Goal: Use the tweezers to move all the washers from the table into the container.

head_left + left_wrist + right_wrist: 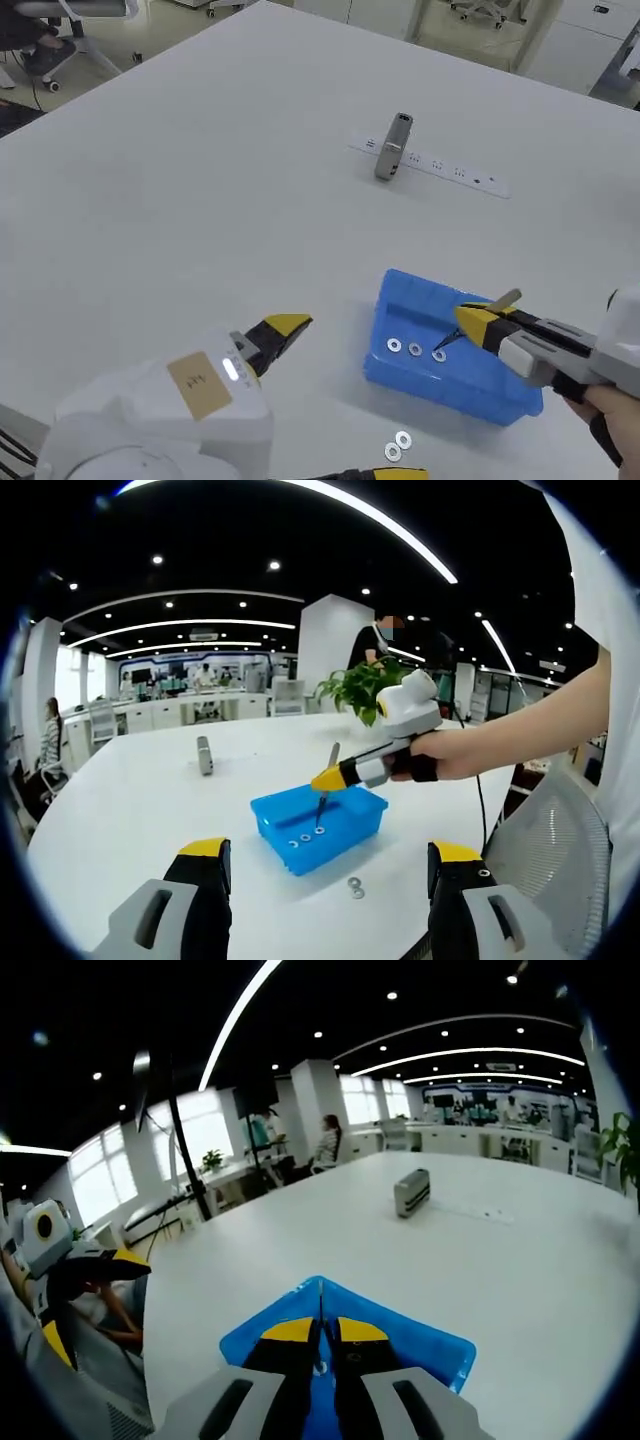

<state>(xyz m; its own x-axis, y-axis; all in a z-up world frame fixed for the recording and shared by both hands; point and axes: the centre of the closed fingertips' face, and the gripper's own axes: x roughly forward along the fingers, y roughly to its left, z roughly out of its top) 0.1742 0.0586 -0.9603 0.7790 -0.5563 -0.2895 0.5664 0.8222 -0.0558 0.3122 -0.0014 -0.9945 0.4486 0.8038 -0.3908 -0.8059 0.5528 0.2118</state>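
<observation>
Bright ceiling strips (400,535) above the left gripper (330,850) cast soft shadows, and both gripper views bend at their edges.

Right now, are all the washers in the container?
No, two washers lie on the table just outside the blue container.

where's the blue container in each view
Head view: lower right, blue container with washers inside.
Left gripper view: centre, a little below the middle, with the tweezers dipping into it.
Right gripper view: bottom centre, just behind the right gripper, whose jaws are shut.
Shared landmark: the small grey box standing on the table beyond the container.
</observation>
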